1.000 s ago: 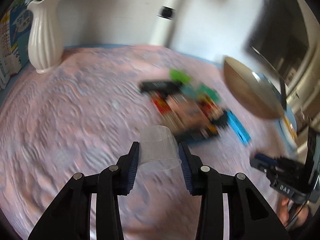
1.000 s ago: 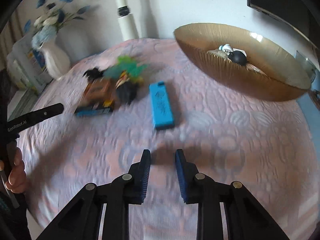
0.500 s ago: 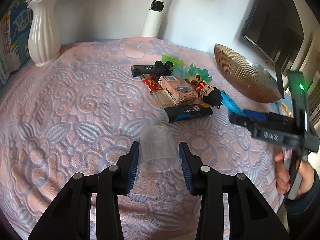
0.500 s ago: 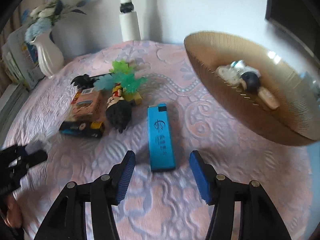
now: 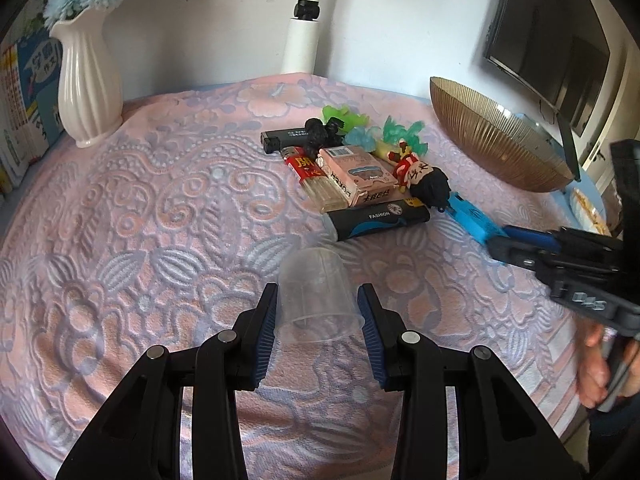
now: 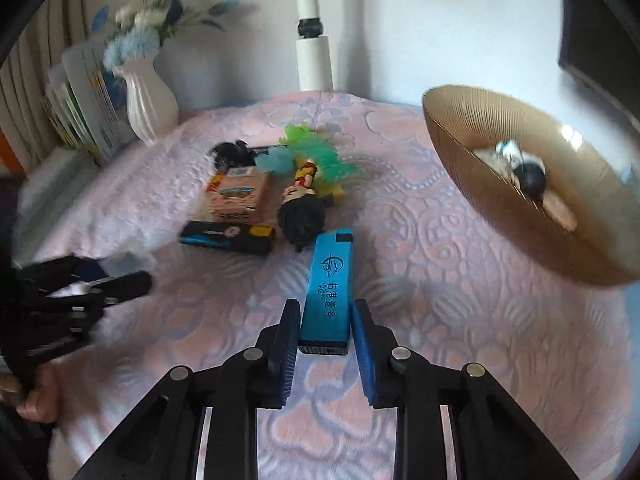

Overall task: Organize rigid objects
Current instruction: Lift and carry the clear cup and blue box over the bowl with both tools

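Your right tool has just been closing: half a second ago its jaws stood wide with the blue lighter ahead of them, and now they bracket the lighter's near end, the pads close against its sides — though I cannot tell whether they press yet. The lighter lies flat on the pink embossed cloth of the surface, just right of the cluster with the dark-haired doll and the black lighter. That reads as the pick-up step begun, probably bound for the gold ribbed bowl, which already holds a few small items. Your left tool is closed on a clear plastic cup held on its side, unchanged over the last second. For room — the stretch between lighter and bowl is bare cloth, so a lift and swing to the right looks free; mind the bowl's near rim, which stands high. The doll's head nearly touches the lighter's far end, so draw back before rising.
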`<state>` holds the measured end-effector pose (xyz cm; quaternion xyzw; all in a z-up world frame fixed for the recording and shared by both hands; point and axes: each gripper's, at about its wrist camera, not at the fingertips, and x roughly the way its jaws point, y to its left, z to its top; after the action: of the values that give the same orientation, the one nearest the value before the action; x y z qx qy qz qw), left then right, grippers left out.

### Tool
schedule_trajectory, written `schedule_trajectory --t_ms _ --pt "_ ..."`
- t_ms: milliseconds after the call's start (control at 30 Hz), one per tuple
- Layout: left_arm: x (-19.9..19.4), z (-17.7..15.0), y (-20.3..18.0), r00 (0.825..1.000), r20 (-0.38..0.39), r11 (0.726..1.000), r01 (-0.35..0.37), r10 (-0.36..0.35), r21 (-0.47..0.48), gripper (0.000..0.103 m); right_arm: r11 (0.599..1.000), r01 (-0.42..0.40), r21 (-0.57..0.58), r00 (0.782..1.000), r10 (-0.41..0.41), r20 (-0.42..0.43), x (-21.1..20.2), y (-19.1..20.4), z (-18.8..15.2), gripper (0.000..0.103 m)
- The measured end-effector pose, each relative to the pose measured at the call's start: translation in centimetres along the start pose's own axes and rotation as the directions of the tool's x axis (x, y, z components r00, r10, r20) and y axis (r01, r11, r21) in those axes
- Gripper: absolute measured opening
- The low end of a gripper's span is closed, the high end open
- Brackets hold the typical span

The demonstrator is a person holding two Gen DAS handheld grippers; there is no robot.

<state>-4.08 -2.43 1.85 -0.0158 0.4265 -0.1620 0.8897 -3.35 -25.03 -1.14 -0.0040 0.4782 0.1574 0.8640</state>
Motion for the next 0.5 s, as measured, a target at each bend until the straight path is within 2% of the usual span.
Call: schedule_trajectory --t_ms 133,233,333,500 --pt "0.1 0.2 0.0 1.000 -0.005 1.000 0.016 -0.016 -0.010 0.036 0.996 -0.066 0.066 0.998 0.065 0.006 -1.5 -1.8 -1.2 0.024" --pt "0.2 0.2 -0.1 1.000 -0.006 1.000 0.016 -0.016 -0.005 0.036 1.000 -0.015 0.028 1.000 0.016 -0.013 -2.1 -1.9 -2.0 0.024" --pt "0.2 0.2 -0.2 1.000 -0.005 1.000 0.014 -0.014 0.002 0.036 1.000 -0.017 0.002 0.997 0.017 -0.078 -1.1 -1.9 -2.3 0.028" --pt "0.2 0.0 0.2 1.000 -0.006 1.000 0.022 -0.022 -0.004 0.036 0.994 0.073 -0.075 0.995 -0.078 -0.068 0.6 -0.2 -1.1 0.030"
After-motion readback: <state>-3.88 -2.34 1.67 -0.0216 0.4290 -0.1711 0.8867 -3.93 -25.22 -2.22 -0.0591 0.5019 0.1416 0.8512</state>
